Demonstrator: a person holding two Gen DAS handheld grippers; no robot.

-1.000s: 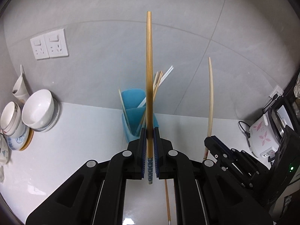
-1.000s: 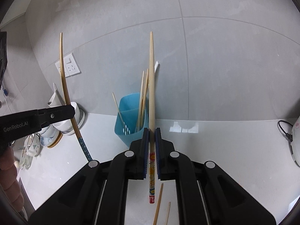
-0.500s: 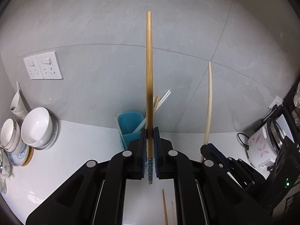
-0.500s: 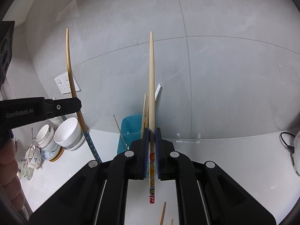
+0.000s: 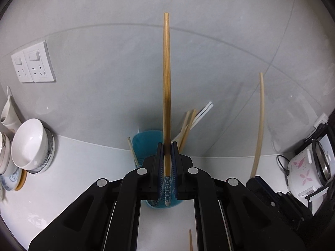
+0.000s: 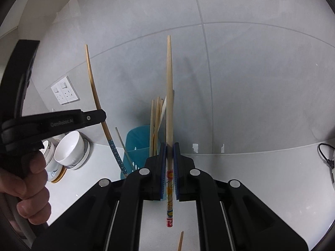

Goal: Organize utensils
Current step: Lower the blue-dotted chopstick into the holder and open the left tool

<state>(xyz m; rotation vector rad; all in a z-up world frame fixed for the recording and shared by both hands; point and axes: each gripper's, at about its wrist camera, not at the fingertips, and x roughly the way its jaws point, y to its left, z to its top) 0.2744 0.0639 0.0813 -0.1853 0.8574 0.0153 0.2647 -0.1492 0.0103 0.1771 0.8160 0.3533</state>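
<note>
My left gripper [image 5: 166,149] is shut on a brown chopstick with a blue patterned end [image 5: 166,96], held upright just above the blue utensil holder [image 5: 146,142]. My right gripper [image 6: 169,148] is shut on a pale chopstick with a red flowered end [image 6: 169,96], also upright, close to the blue holder [image 6: 137,140]. The holder stands against the wall with several chopsticks in it. The left gripper [image 6: 92,118] and its chopstick [image 6: 95,96] show in the right wrist view; the right chopstick [image 5: 259,125] shows in the left wrist view.
White bowls [image 5: 29,144] and stacked dishes sit at the left on the counter. A wall socket [image 5: 32,64] is above them. A flowered rice cooker [image 5: 303,167] stands at the right. Loose chopsticks [image 5: 190,240] lie on the white counter near me.
Both grippers have moved closer to the blue holder, which looks larger and lower in view. Each still grips its chopstick upright.
</note>
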